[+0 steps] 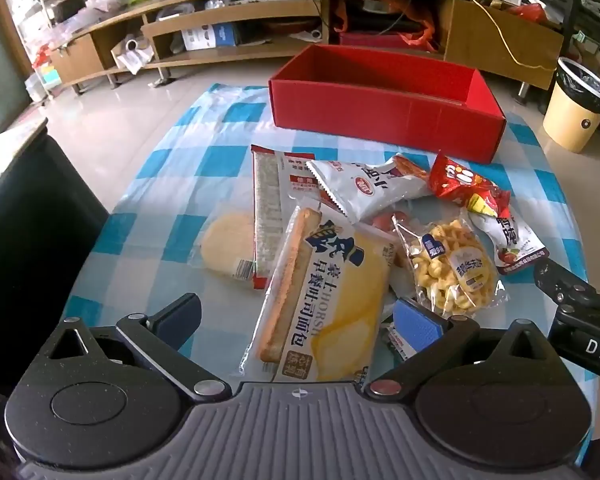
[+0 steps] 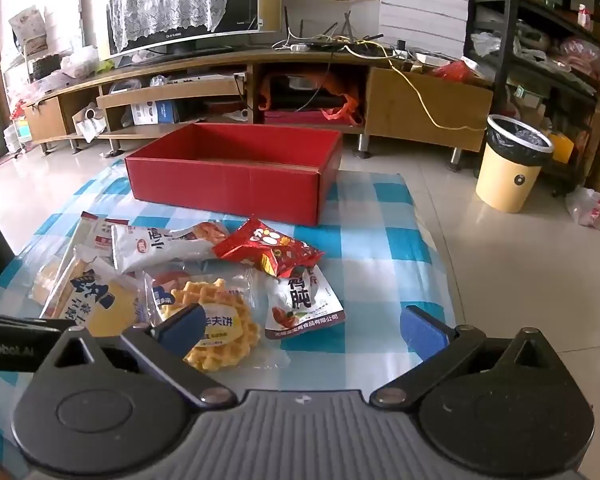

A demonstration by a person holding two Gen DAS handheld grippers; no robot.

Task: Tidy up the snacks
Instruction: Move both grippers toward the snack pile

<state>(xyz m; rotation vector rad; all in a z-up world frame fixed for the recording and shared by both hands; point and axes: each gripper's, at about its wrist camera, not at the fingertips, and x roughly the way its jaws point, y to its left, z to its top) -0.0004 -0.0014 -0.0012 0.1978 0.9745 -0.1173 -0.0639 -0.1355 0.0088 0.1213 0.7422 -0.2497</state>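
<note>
Red cardboard marks our goal: the red box [image 2: 236, 184] sits at the far end of the checked cloth [image 2: 384, 240], and as far as we see into it, nothing is inside. The snack packets [image 1: 340, 248] lie heaped nearer us, so we judge the sorting barely begun. Our left gripper [image 1: 300, 320] straddles the toast bread packet [image 1: 324, 300], jaws spread; our right gripper [image 2: 302, 326] hangs wide and holds nothing above the waffle packet [image 2: 216, 324].
</note>
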